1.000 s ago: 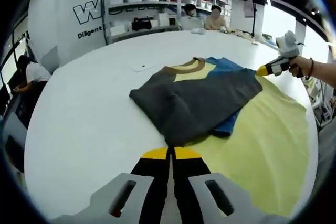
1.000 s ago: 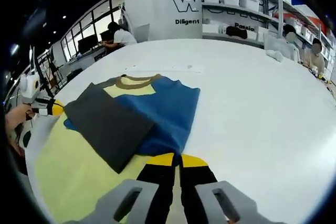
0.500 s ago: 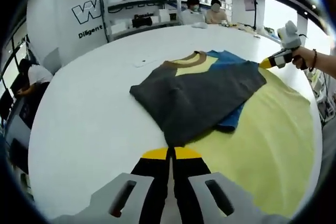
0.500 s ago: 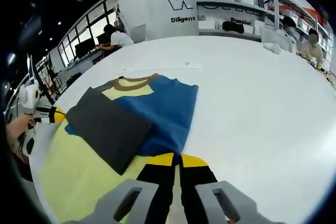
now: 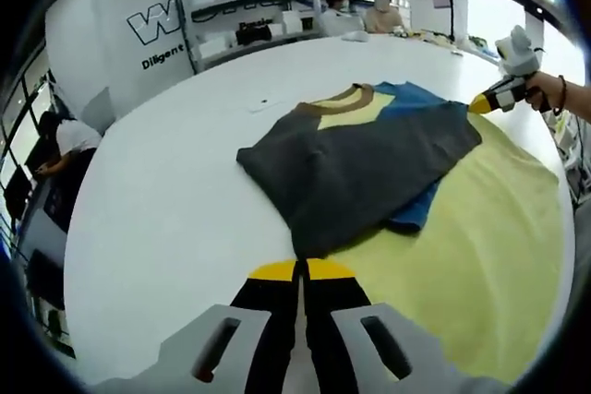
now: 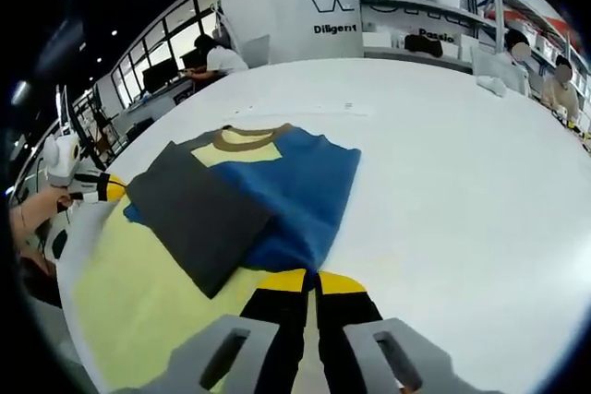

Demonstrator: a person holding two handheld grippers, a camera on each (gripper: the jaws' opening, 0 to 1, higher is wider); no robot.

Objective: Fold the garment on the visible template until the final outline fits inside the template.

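- Shirt lies folded on the white table, its grey panel uppermost, blue fabric and a yellow chest with brown collar showing beyond it.
- Part of the shirt rests on the yellow template; the rest lies on bare table.
- Left gripper has its fingers pressed together, holding nothing; the shirt's near grey corner lies just ahead of the tips, whether touching I cannot tell.
- Right gripper also has its fingers pressed together and empty, the tips at the blue edge of the shirt, over the template.
- A hand holds the left gripper at that view's left edge.
- Shelves with boxes stand behind the table.
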